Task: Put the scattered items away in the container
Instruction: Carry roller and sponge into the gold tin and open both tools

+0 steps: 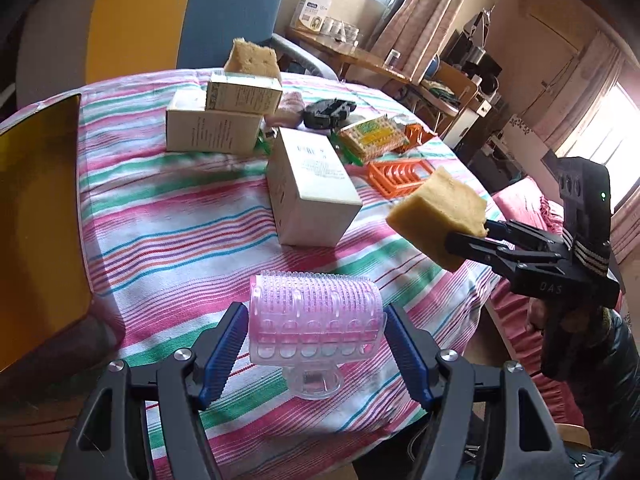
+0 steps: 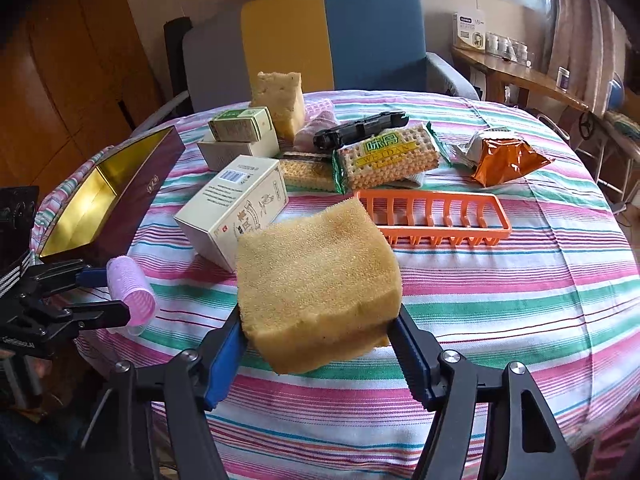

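Pinching a yellow foam sponge block [image 2: 316, 280], the right gripper [image 2: 320, 344] holds it above a round table under a pink, green and white striped cloth [image 2: 500, 280]. The left gripper [image 1: 316, 344] clasps a pink ridged plastic hair roller [image 1: 316, 316]. The dark box with gold lining [image 2: 92, 204] sits at the table's left edge, showing nothing inside, before a blue-and-yellow armchair [image 2: 340, 32].

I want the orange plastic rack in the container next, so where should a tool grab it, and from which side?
Take the orange rack from above, across one long rail. It lies flat on the striped cloth, so no end stands up to pinch. The near rail faces open cloth; the cracker packet crowds the far one. The slots between its bars should let a finger drop inside the rail.
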A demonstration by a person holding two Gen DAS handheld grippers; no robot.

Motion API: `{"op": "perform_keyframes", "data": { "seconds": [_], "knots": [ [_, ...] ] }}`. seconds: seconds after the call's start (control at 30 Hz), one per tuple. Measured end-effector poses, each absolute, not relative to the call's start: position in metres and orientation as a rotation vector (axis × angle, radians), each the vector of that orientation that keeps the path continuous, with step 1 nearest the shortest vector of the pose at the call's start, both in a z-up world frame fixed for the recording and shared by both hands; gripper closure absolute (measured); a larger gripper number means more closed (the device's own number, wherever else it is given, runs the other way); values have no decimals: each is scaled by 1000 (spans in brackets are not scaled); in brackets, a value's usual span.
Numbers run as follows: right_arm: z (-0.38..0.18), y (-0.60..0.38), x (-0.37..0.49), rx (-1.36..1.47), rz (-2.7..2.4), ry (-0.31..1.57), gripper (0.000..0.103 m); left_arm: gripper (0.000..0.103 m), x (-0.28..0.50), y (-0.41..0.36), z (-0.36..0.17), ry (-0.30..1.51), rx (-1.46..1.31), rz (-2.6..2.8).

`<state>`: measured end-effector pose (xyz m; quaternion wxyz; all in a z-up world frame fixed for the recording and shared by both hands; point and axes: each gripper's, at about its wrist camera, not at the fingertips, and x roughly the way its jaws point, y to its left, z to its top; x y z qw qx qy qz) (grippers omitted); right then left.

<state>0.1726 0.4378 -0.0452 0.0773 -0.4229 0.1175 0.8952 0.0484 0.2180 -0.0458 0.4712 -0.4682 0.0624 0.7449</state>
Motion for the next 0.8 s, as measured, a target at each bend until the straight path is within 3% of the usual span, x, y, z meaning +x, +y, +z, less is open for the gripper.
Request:
{"op": "perform_keyframes", "data": {
  "seconds": [0.3,0.8],
  "knots": [
    [1,407,170,-1176,2813,353,35,32,37,174,-16,42,-1094,1943],
    [8,274,38,-1326,3088,250,35,32,-46,44,-10,-114,-1152,2334]
  ]
}}
